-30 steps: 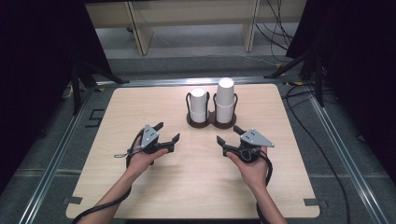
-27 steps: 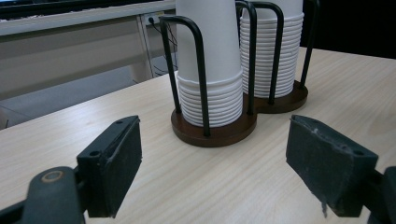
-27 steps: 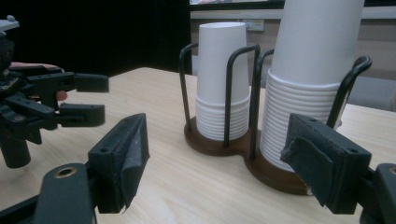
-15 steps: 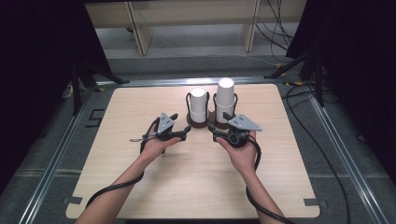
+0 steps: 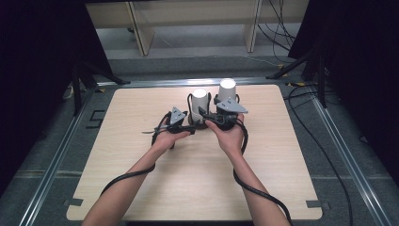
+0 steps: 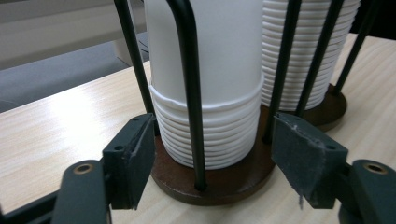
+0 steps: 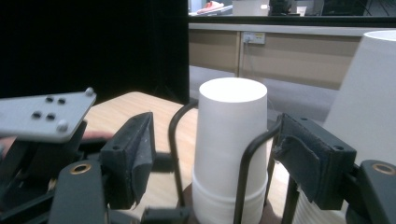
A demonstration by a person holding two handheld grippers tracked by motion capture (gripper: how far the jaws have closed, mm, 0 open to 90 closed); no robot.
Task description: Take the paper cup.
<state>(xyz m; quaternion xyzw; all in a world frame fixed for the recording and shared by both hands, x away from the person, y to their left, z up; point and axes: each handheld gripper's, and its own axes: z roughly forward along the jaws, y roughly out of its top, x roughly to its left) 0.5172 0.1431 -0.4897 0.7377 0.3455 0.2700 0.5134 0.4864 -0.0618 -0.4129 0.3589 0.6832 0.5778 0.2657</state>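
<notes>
High view, both forearms reaching forward, left gripper (image 5: 184,123) and right gripper (image 5: 211,113) fingers spread, flanking the cup stack (image 5: 199,104).

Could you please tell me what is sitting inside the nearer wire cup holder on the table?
Inside the nearer wire holder stands a stack of upside-down white paper cups on the round brown base. Rims are visible low down; the inner cups and the base beneath them are hidden.

I am holding both forearms stretched forward, hands close together; my left claw (image 5: 185,123) is gaping wide, and my right claw (image 5: 210,113) is gaping too, raised slightly higher.
</notes>
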